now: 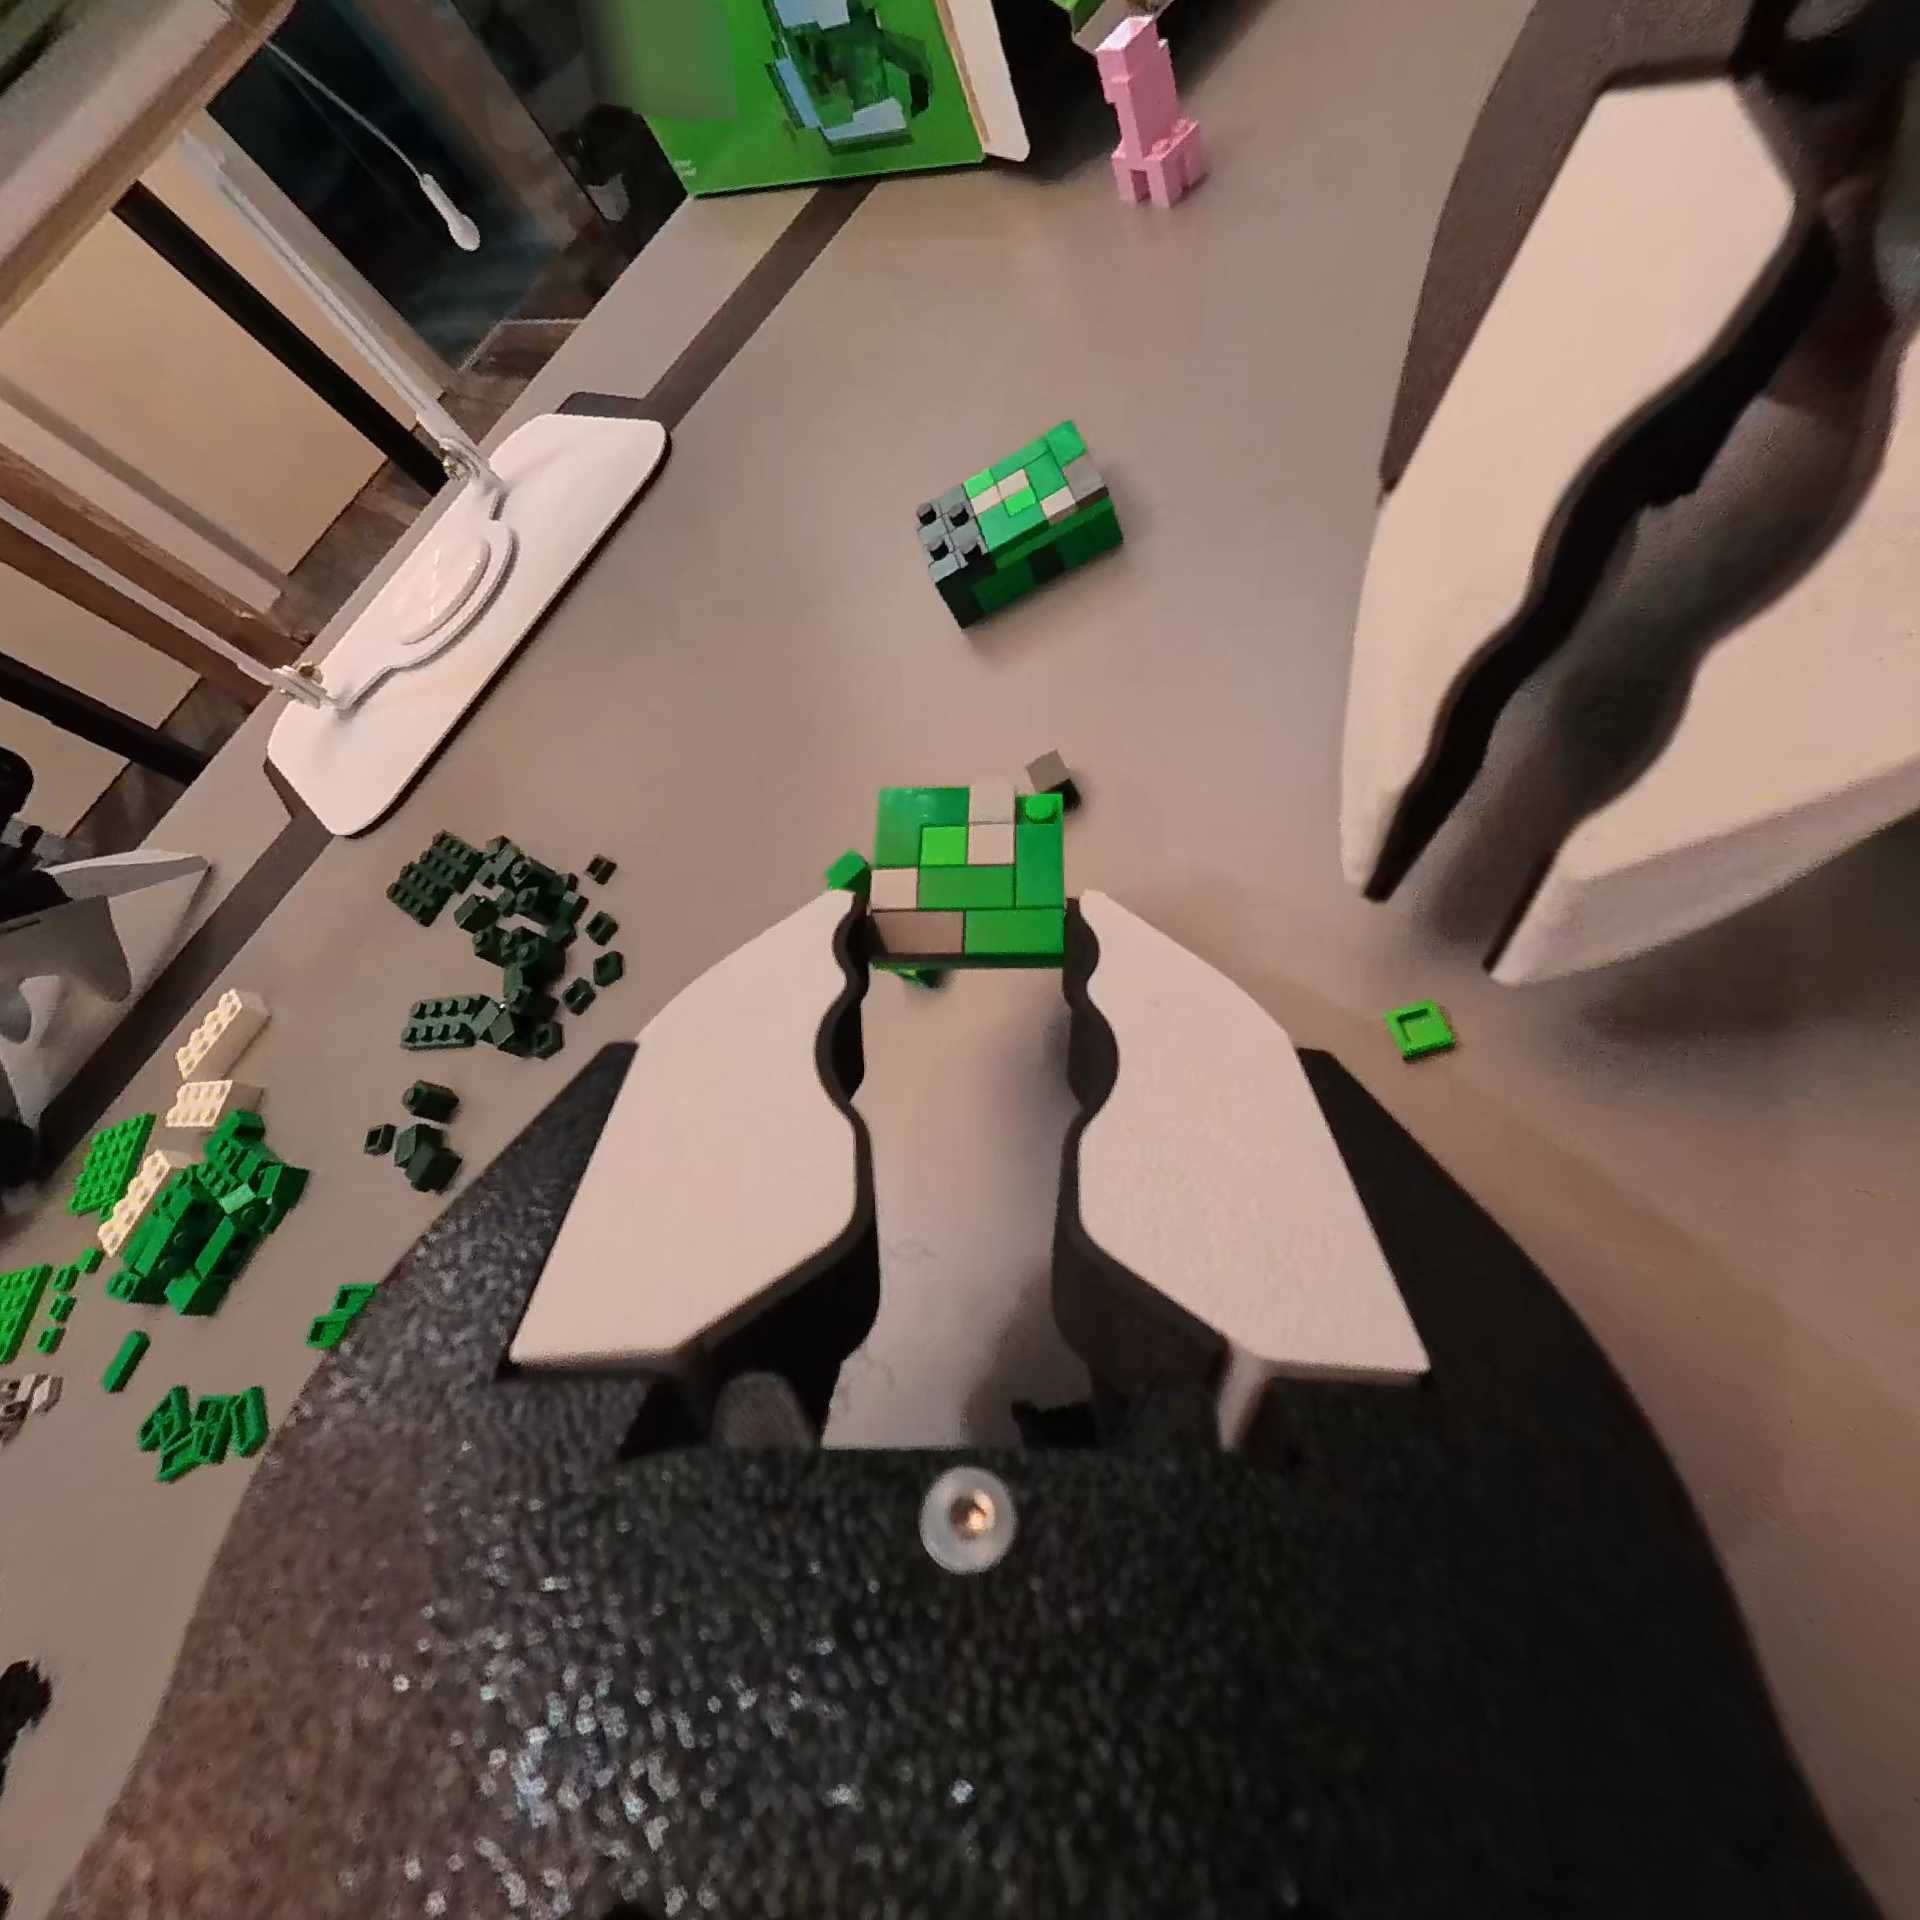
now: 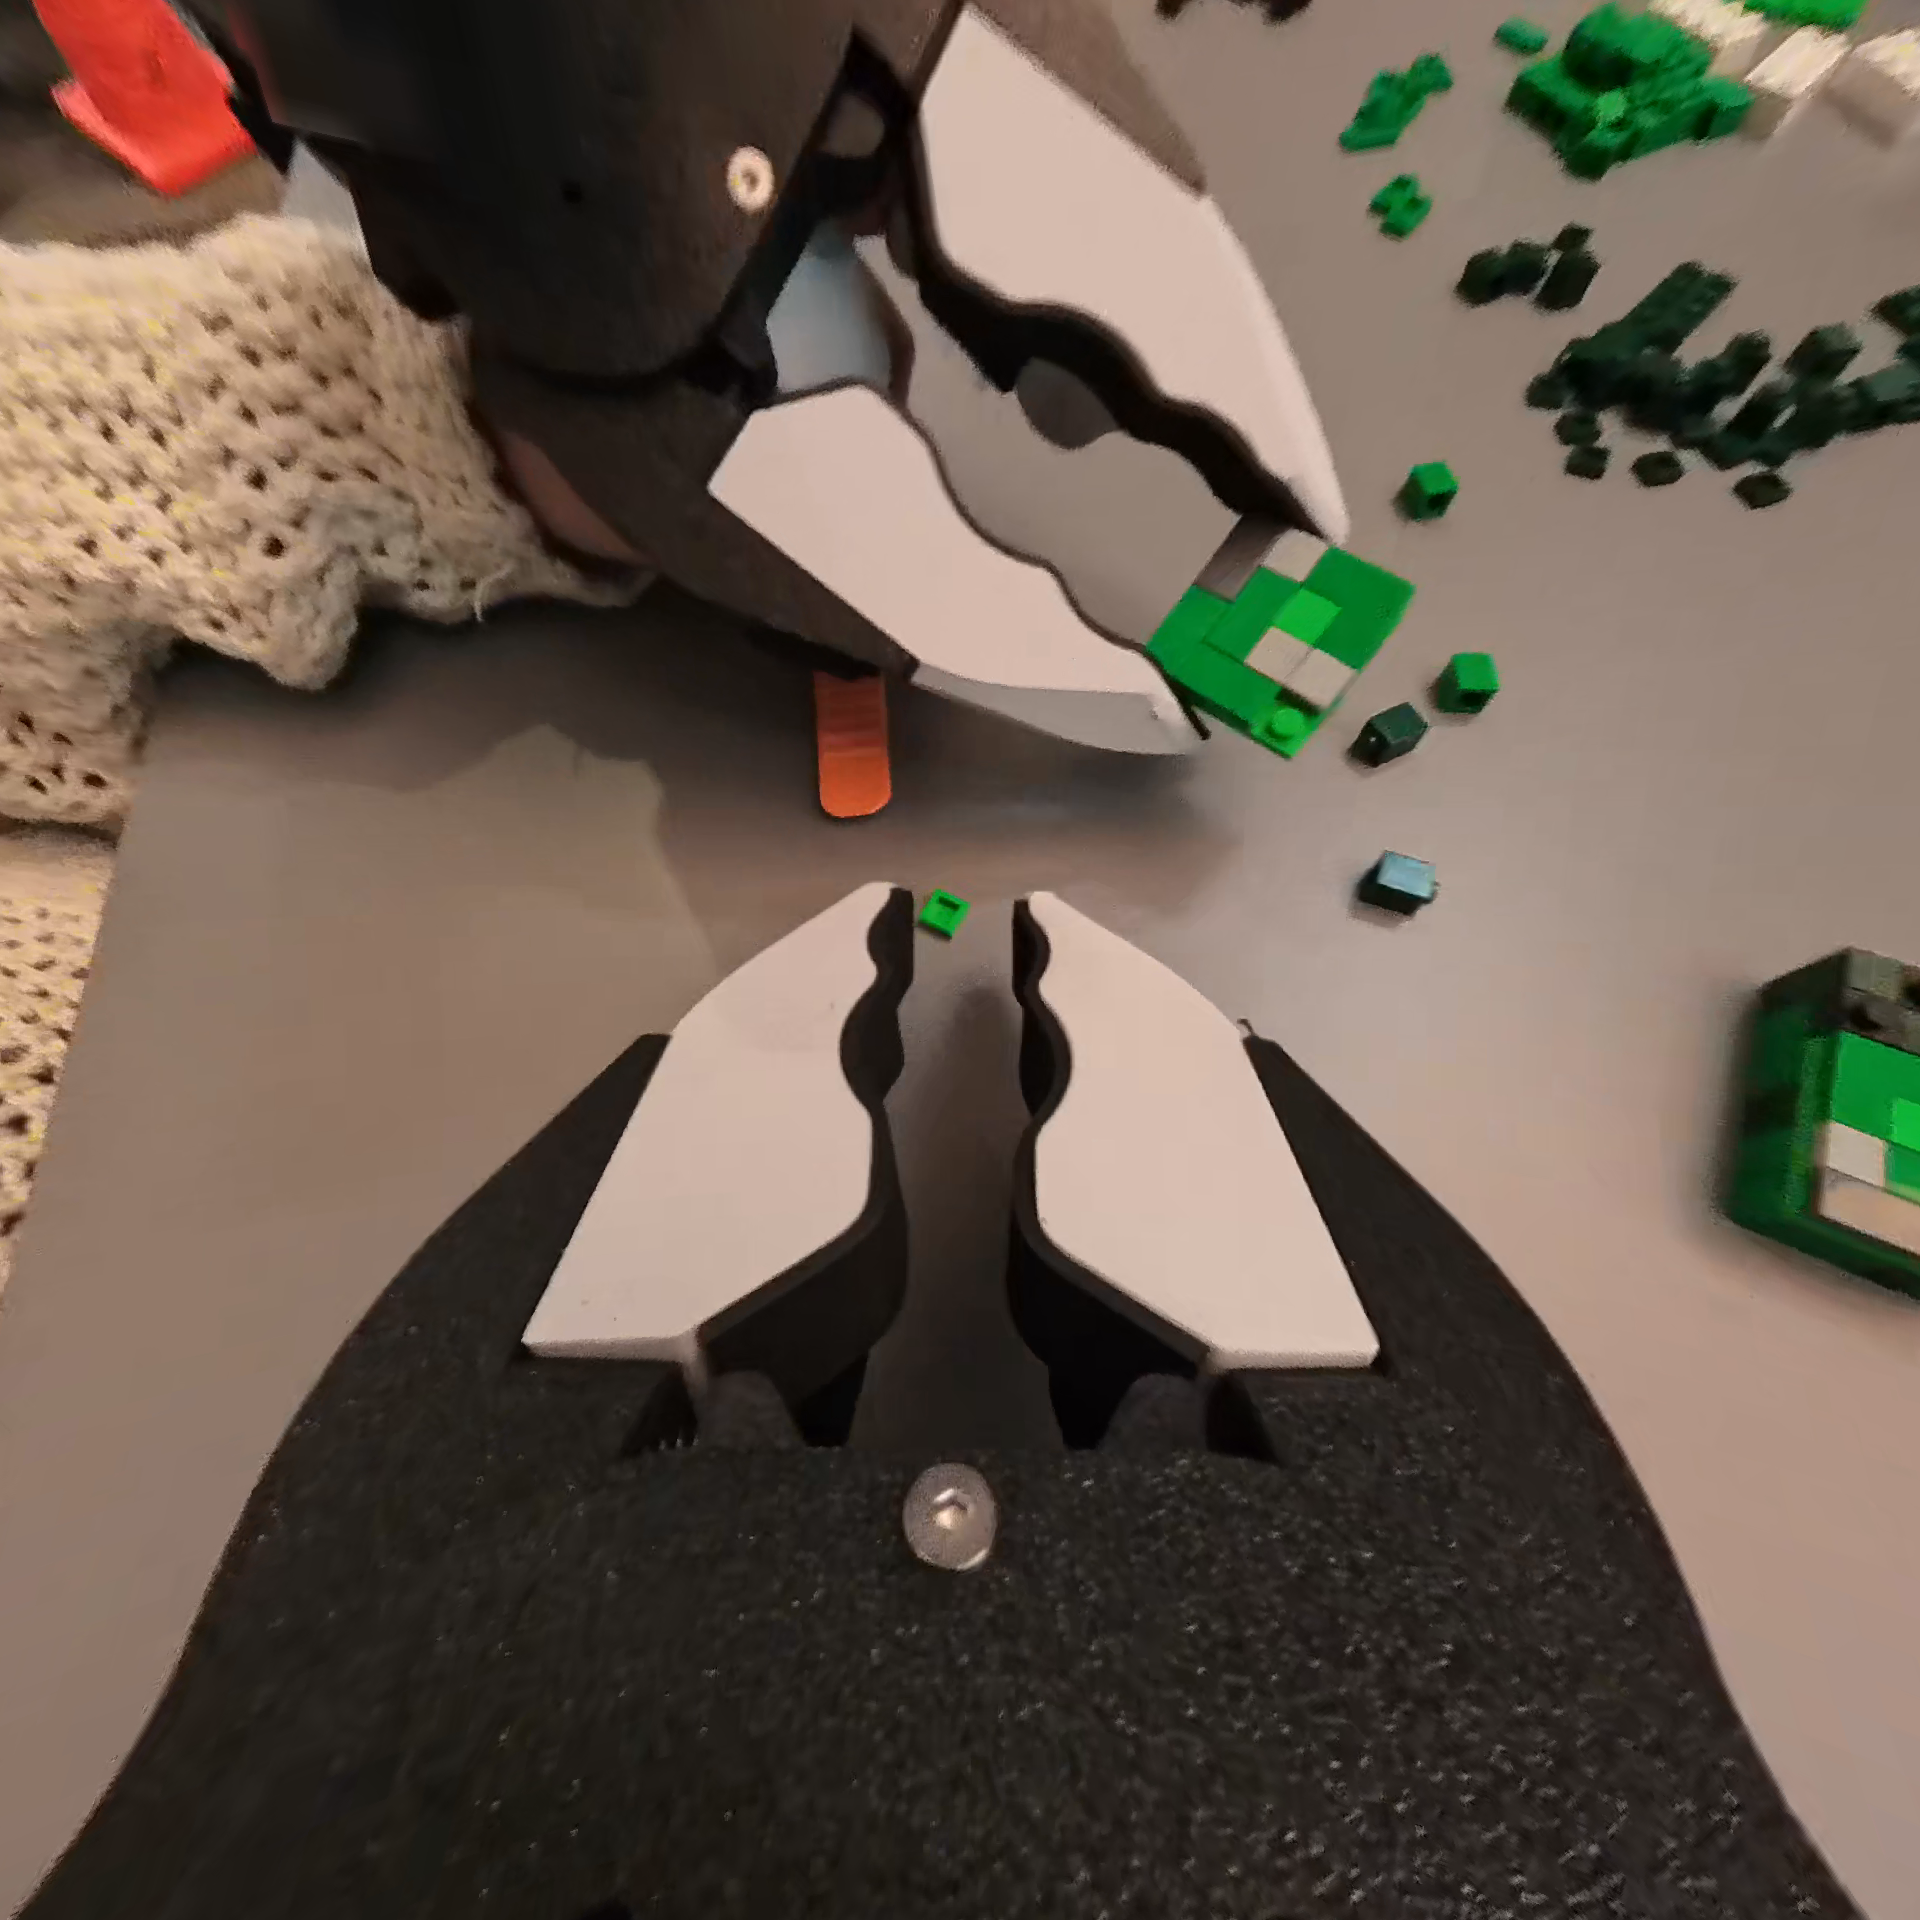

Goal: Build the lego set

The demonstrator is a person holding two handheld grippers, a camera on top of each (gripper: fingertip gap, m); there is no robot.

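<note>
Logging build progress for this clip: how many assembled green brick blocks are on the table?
2. One green-and-grey block is clamped in the left claw; the other lies free farther along the table. Loose-brick piles at the left could hide partial assemblies.

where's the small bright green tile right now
In the right wrist view the small green tile lies on the table just ahead of the open right gripper, nearer its left finger.

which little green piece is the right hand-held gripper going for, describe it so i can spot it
Start at the grey table and find the right hand-held gripper, jaws slightly apart. Just past its fingertips lies a small green tile, alone on bare table. Unlike the loose green cubes near the left hand-held gripper, it is flat, with a square recess showing.
</note>
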